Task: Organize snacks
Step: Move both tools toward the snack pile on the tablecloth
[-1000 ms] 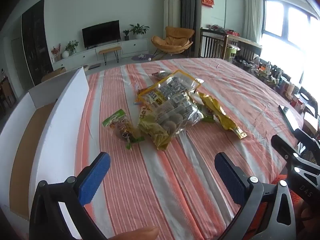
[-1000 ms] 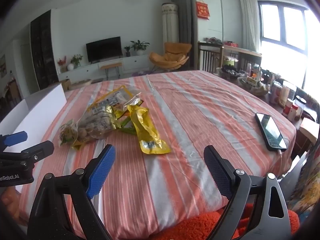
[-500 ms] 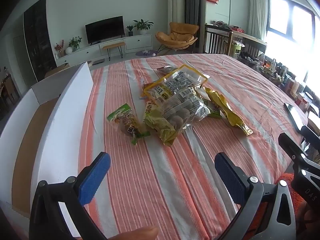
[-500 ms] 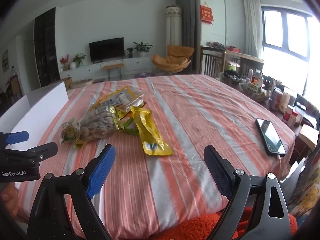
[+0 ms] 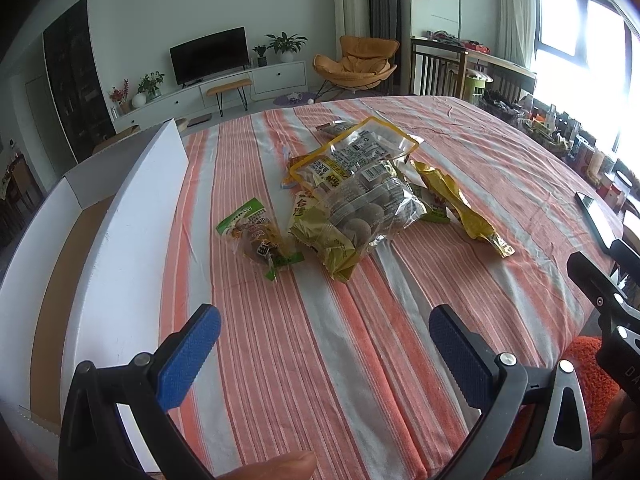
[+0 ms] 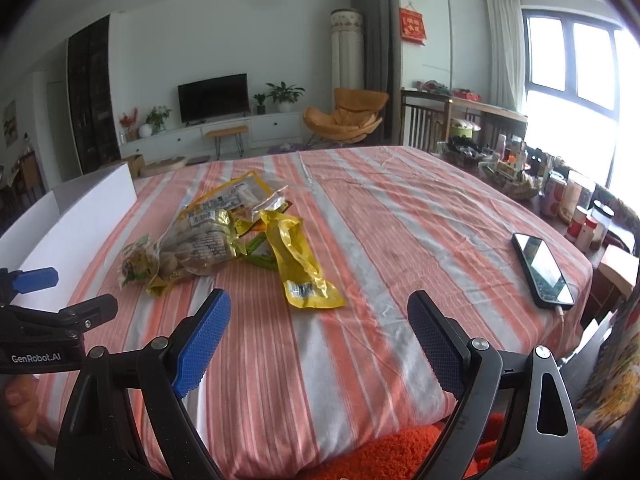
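Observation:
A heap of snack packets lies mid-table on the striped cloth: a clear bag of round brown snacks [image 5: 360, 204], a green-topped packet [image 5: 256, 236] to its left, and a long yellow packet [image 5: 460, 208] to its right. The right wrist view shows the same clear bag [image 6: 200, 236] and yellow packet [image 6: 298, 264]. My left gripper [image 5: 324, 348] hovers open over the near cloth, well short of the heap. Open too is my right gripper [image 6: 320, 332], nothing between its fingers. A white cardboard box [image 5: 132, 216] stands open along the table's left side.
A black phone [image 6: 542, 272] with a cable lies near the table's right edge. Jars and bottles [image 6: 576, 208] crowd a side surface beyond it. The left gripper's body [image 6: 44, 336] shows at the right wrist view's left edge. An orange cushion [image 6: 400, 452] sits below the table's front edge.
Both views have shifted slightly: the snack heap sits a little lower and nearer in the left wrist view. Both grippers remain open and hold nothing.

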